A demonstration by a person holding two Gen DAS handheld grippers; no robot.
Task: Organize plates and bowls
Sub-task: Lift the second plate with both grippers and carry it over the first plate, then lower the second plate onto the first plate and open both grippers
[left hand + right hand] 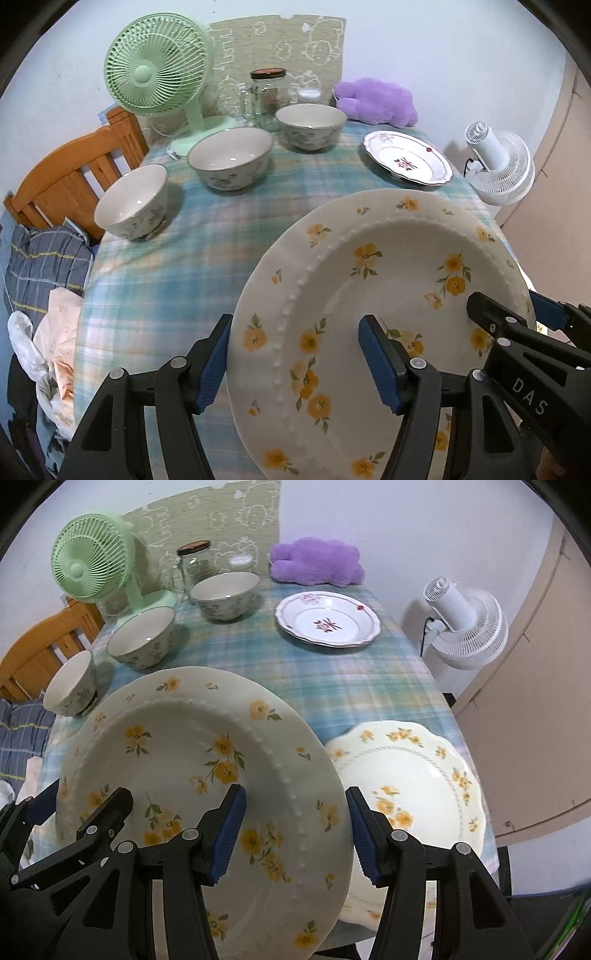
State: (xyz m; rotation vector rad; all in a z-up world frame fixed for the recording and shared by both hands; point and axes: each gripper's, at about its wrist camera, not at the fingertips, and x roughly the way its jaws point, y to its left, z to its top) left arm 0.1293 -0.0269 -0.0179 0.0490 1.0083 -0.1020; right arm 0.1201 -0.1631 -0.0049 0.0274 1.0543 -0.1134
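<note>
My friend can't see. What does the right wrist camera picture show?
Both grippers, the right gripper and the left gripper, straddle opposite rims of a big yellow-flowered plate tilted above a plaid tablecloth. A scalloped yellow-flowered plate lies beside it; three bowls and a pink-flowered plate sit beyond.

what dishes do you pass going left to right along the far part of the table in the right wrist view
small bowl → middle bowl → far bowl → pink-flowered plate

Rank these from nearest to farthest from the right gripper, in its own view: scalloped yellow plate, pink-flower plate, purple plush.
1. Scalloped yellow plate: just ahead of the right gripper, slightly right.
2. Pink-flower plate: mid-table.
3. Purple plush: far edge, against the wall.
</note>
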